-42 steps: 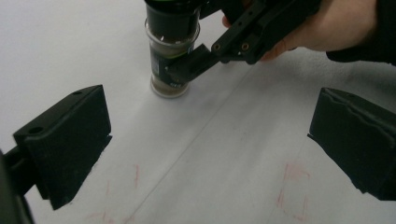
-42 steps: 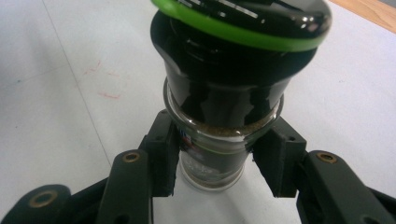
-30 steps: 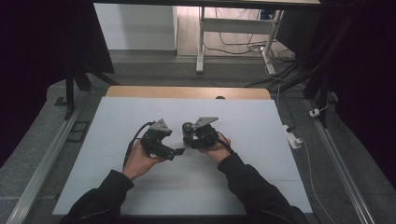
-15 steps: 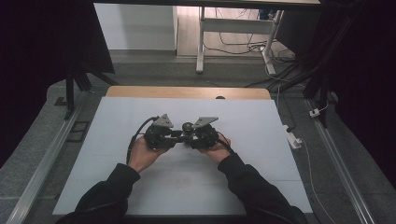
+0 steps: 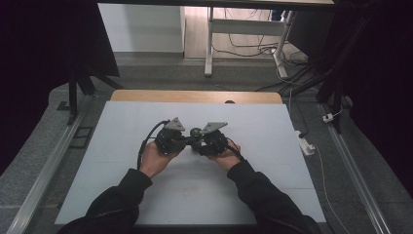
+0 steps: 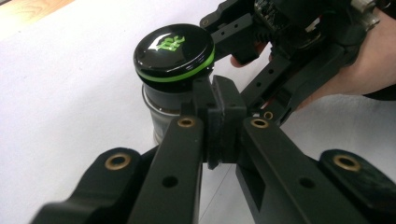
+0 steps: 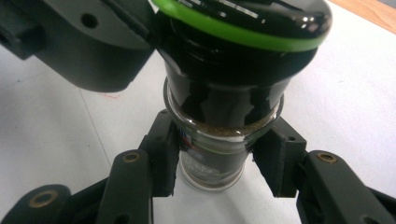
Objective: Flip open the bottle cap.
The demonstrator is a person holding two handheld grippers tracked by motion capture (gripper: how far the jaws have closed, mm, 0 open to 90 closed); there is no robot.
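A small glass spice jar [image 5: 196, 131] with a black lid ringed in green [image 6: 173, 51] stands on the white table top. My right gripper [image 7: 219, 163] is shut on the jar's glass body [image 7: 212, 154], one pad on each side below the lid. My left gripper [image 6: 219, 123] has just been closing. Its two pads now meet with nothing between them, right up against the jar's neck under the lid. In the high view the left gripper [image 5: 187, 138] and right gripper [image 5: 200, 141] face each other across the jar.
The white sheet [image 5: 146, 195] covers the table, with a wooden strip [image 5: 195, 96] along its far edge. Metal rails run down both sides. A white power strip [image 5: 304, 144] and cables lie on the floor to the right.
The left gripper moved right, up to the jar, and its jaws closed together. The right gripper and the jar stayed in place.
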